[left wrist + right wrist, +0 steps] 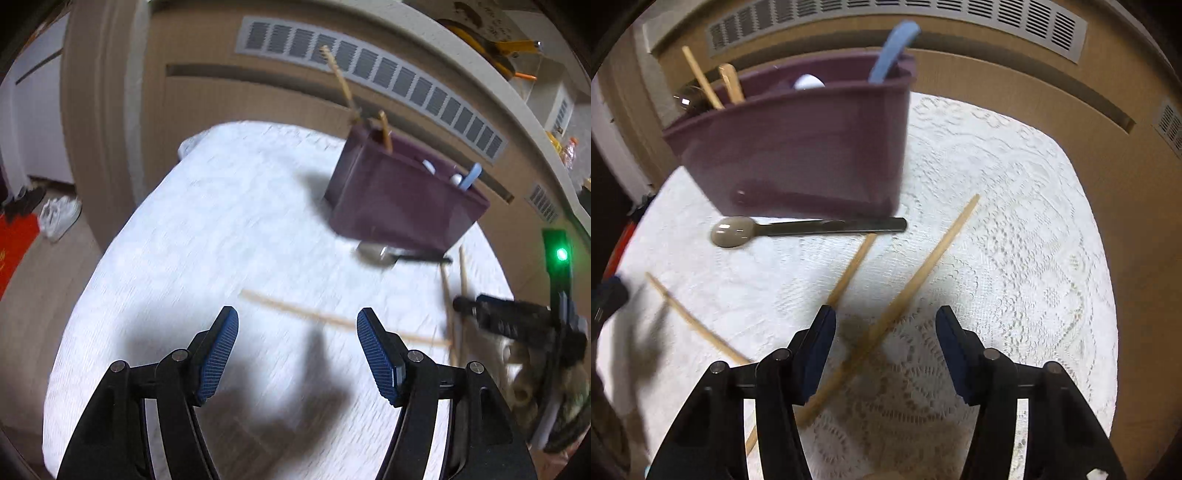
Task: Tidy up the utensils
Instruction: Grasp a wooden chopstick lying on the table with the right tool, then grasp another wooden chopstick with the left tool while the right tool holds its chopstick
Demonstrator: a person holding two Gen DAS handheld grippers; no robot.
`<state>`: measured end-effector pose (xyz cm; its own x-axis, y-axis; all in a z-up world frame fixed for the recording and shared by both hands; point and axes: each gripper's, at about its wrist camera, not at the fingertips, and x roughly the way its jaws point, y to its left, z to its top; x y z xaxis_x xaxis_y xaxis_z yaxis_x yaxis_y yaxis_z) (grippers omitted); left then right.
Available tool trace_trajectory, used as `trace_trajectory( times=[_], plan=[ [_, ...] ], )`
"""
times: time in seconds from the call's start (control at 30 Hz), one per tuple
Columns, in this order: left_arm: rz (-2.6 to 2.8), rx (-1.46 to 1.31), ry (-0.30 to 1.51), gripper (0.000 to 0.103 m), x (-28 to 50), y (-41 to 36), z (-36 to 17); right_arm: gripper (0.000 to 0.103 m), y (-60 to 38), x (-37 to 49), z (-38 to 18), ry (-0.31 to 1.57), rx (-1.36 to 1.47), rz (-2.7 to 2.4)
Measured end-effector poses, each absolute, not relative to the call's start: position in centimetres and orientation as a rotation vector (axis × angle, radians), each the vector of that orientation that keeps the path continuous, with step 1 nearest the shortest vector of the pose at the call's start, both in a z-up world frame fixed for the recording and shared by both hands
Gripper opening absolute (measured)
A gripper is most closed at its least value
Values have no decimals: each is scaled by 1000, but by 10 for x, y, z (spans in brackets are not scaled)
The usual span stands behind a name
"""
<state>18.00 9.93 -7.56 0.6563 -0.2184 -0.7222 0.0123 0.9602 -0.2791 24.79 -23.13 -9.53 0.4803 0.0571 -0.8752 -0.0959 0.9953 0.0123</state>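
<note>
A purple utensil bin (402,199) stands on the white lace tablecloth (221,236), holding wooden sticks (341,83) and a blue handle (472,175); it also shows in the right wrist view (798,147). A metal spoon (798,229) lies in front of it. Three wooden chopsticks lie loose on the cloth; one (897,299) runs between my right gripper's (886,347) open fingers. My left gripper (297,350) is open and empty above another chopstick (332,317). The right gripper shows in the left wrist view (517,325).
The table is small and round-edged with a wooden cabinet with vent grilles (369,70) behind it. Shoes (59,216) and a red mat (14,240) lie on the floor at the left. Yellow tools (513,48) lie on the counter above.
</note>
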Motion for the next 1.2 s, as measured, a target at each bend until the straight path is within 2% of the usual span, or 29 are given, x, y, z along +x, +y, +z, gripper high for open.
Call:
trace_trajectory(
  times=[0.1, 0.13, 0.23, 0.6, 0.8, 1.0, 1.2],
  plan=[
    [-149, -251, 862, 69, 168, 101, -79, 38, -233, 249, -100, 1068, -16, 68],
    [-154, -249, 864, 69, 166, 100, -79, 17, -232, 248, -99, 1071, -17, 75],
    [-178, -248, 867, 69, 163, 96, -78, 9, -230, 241, -94, 1092, -9, 112],
    [-281, -167, 899, 69, 176, 47, -77, 6, -257, 165, -69, 1056, 40, 160],
    [-380, -114, 881, 70, 223, 19, -74, 6, -283, 146, -69, 1036, 74, 109],
    [-265, -199, 938, 70, 281, 17, -83, 7, -292, 138, -76, 1032, 131, 96],
    [-241, -300, 964, 70, 297, 24, -94, 8, -298, 132, -74, 1018, 127, 79]
  ],
)
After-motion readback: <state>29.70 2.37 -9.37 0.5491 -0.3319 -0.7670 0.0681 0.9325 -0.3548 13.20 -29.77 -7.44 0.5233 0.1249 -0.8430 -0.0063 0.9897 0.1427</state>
